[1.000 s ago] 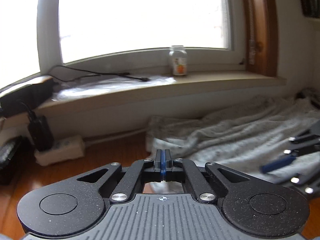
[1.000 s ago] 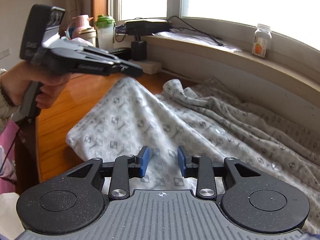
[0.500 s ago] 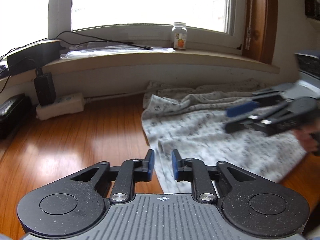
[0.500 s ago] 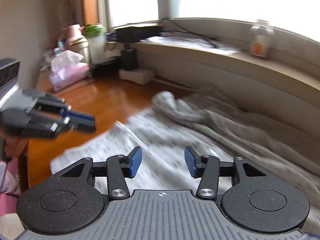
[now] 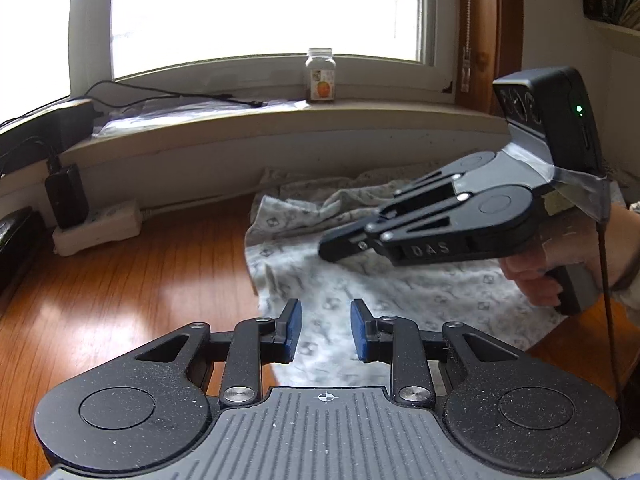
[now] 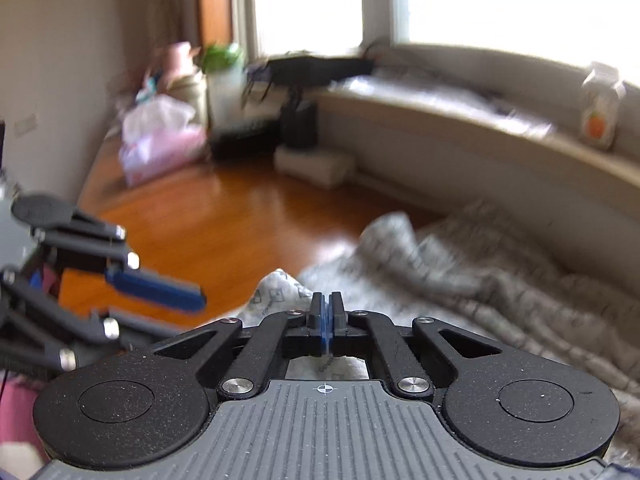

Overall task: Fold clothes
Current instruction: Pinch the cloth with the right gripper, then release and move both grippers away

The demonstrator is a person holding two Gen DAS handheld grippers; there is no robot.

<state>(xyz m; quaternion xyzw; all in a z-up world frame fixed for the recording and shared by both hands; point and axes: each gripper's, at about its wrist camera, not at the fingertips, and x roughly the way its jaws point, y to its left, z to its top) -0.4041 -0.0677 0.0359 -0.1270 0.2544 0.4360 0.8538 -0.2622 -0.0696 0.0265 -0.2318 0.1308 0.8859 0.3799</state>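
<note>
Two grippers hang over a wooden floor (image 5: 120, 280) that runs up to the wall under a wide window (image 5: 264, 8). Along the sill (image 5: 280, 120) lie a dark cable and some crinkled clear plastic.

Spread on the floor beneath the sill is the garment (image 5: 360, 288), pale grey-white with a small printed pattern, rumpled toward the wall and flatter at the near side. Its left edge ends on bare boards.

The right gripper (image 5: 336, 246), gripped by a hand (image 5: 560, 272) at the right, reaches in low over the middle of the cloth. In its own view the right gripper (image 6: 327, 312) has its blue pads pressed together; a peak of fabric rises just at the tips, but I cannot tell whether any of it is pinched between them.

The left gripper (image 5: 325, 330) sits over the garment's near edge with its blue pads spread apart and nothing between them, only cloth below.

Smaller things: a white power strip (image 5: 96, 226) against the wall with a black adapter (image 5: 66, 196) above it, a pink tissue pack (image 6: 160, 152) off to the far left, and a little jar (image 5: 320, 76) with an orange label standing on the sill.
</note>
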